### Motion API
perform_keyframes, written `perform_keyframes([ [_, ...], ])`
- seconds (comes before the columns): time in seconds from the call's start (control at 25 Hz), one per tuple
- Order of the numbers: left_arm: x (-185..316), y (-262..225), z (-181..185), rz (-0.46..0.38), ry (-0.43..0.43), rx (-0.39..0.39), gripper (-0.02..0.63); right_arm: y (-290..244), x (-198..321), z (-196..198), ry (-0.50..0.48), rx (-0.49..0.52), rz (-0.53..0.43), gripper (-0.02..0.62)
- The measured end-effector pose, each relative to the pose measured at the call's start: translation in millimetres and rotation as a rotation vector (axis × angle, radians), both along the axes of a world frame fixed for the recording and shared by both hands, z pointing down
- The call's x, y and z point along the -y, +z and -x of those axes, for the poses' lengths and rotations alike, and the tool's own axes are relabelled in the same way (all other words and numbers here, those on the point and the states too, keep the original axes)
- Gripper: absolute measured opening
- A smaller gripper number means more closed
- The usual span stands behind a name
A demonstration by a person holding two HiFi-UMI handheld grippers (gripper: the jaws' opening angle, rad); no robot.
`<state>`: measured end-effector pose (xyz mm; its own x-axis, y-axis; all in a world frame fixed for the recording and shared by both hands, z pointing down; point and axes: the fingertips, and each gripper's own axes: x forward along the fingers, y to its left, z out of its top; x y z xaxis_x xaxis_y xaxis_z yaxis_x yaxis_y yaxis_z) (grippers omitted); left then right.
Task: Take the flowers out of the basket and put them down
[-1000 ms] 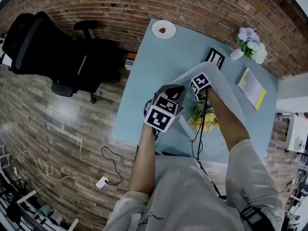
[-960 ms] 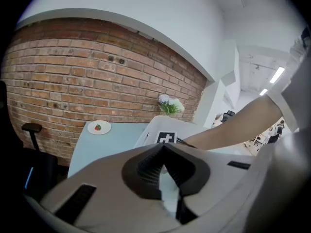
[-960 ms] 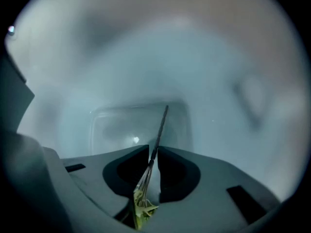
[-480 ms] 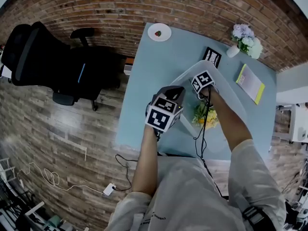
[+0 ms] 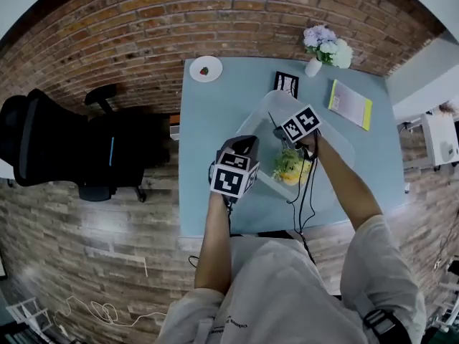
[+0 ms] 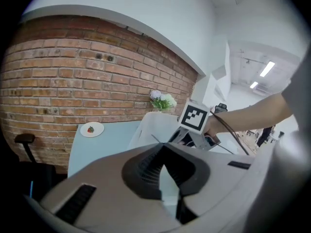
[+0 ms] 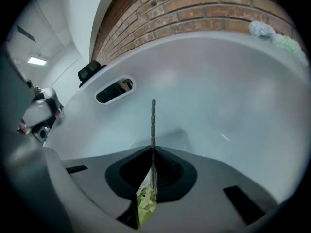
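A person stood at a pale blue table point(image 5: 208, 156) set against a brick wall point(image 5: 143, 20), with a gripper in each hand. The right gripper point(image 5: 281, 135) pointed steeply down over a white plastic basket point(image 5: 336, 142). Its jaws had just been closing and pinched the thin stem point(image 7: 153, 125) of a yellow-green bunch of flowers point(image 5: 290, 167), which hung beneath the gripper over the basket's inside. The basket's wall, with its handle slot point(image 7: 114, 90), curved around them.

The left gripper point(image 5: 244, 143) hovered just beside the basket's left edge, its jaws closed on nothing. Farther back on the table were a plate point(image 5: 213, 64) holding a strawberry point(image 5: 204, 70), a small picture frame point(image 5: 286, 83), a vase point(image 5: 313, 67) of pale blooms point(image 5: 326, 45), and a booklet point(image 5: 350, 104). A black office chair point(image 5: 50, 149) stood on the floor to the left.
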<state>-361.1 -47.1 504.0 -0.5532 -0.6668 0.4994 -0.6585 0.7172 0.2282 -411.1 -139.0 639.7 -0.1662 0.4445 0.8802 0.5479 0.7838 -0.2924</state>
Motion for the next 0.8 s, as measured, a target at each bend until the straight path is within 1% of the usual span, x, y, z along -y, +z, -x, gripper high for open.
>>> perform_keyframes([
  [0.12,6.3,0.7,-1.1,0.043,0.025,0.014,0.020,-22.7,10.0,-7.9,0.073,0.060,0.050,0.046],
  [0.24,9.9,0.8,-3.9,0.059,0.042,0.017,0.020,-44.7,21.1,-14.3,0.142,0.115,0.089,0.043],
  [0.4,12.8,-2.3,-5.5,0.051,0.025,0.025,0.020,-76.0,35.8,-23.7,0.216,0.176,0.147,0.043],
  [0.52,15.8,-7.2,-7.2,0.051,-0.002,0.040,0.020,-98.2,45.7,-29.9,0.267,0.213,0.208,0.041],
  [0.64,14.9,-11.1,-9.0,0.065,-0.040,0.070,0.020,-121.0,50.6,-27.2,0.284,0.247,0.261,0.041],
  [0.8,12.6,-20.7,-13.2,0.067,-0.100,0.093,0.020,-152.5,49.2,-26.3,0.250,0.303,0.304,0.041],
])
